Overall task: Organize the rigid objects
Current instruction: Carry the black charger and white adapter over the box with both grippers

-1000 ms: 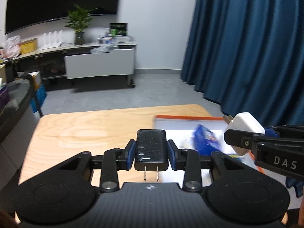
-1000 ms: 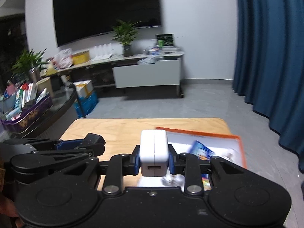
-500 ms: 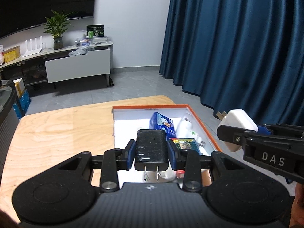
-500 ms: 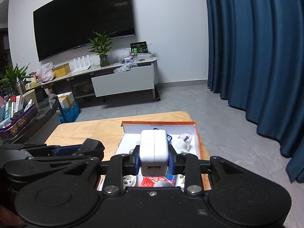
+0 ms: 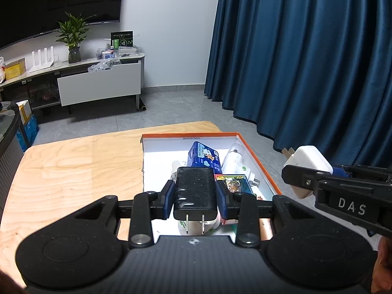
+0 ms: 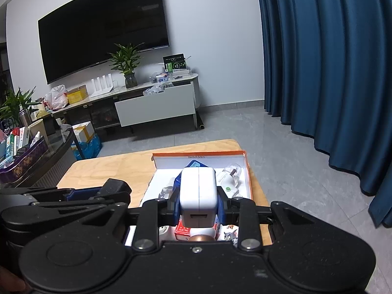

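Black charger (image 5: 195,192), prongs toward the camera, was pinched between the blue pads (image 5: 168,199) of the left gripper (image 5: 195,197) and held above the near part of the box (image 5: 259,161). White charger (image 6: 199,196), its port facing the camera, was pinched likewise by the right gripper (image 6: 199,202), also above the near end of the box; in the left wrist view this same white charger (image 5: 307,165) appeared at the right, beyond the box's right wall, with its prongs pointing away. Both pairs of jaws were pressed tight against the sides of their chargers.

Beneath the grippers, the box, white inside with an orange rim, lay on the right part of the wooden table (image 5: 73,166). It held, nearest, a red card pack (image 6: 182,231) and a copper-coloured cylinder (image 5: 265,227), partly hidden. Farther in lay a picture card pack (image 5: 235,182), then a blue packet (image 5: 204,158) and a white plug-in device (image 5: 234,163) against the right wall.

Beyond the table were a grey tiled floor (image 6: 269,134), a low cabinet (image 6: 156,105) carrying a potted plant (image 6: 127,66) and small clutter, and a dark screen (image 6: 103,27) on the wall. Blue curtains (image 6: 330,61) filled the right side.
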`<move>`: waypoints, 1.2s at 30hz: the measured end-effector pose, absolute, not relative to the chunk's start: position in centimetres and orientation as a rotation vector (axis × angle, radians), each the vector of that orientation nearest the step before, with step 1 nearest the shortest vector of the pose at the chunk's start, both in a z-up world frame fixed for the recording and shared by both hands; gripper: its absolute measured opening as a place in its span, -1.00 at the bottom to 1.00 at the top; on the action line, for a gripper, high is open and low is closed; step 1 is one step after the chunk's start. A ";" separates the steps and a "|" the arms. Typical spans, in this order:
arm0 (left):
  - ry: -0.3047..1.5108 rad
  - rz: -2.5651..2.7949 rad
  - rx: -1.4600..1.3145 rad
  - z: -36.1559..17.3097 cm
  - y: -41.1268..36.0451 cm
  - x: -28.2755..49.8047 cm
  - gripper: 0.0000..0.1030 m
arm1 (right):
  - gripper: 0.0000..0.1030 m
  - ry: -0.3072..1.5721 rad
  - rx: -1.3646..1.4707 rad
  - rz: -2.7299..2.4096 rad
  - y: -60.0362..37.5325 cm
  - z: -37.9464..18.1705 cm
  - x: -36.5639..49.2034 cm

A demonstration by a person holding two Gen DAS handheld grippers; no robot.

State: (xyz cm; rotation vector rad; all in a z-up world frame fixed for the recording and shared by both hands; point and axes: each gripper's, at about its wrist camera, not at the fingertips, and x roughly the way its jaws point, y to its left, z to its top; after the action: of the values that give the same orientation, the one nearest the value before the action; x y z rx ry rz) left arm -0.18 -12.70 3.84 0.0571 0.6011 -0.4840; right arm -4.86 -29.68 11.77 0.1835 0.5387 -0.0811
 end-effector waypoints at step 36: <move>0.649 -0.507 0.050 3.6 -12.9 3.1 -0.30 | -0.33 0.576 0.194 -0.125 -31.6 10.7 -0.9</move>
State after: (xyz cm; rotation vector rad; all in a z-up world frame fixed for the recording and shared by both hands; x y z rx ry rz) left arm 3.14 -12.89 3.61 0.0502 0.6493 -0.5075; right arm -0.93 -31.64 10.65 0.1940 0.5760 -0.1252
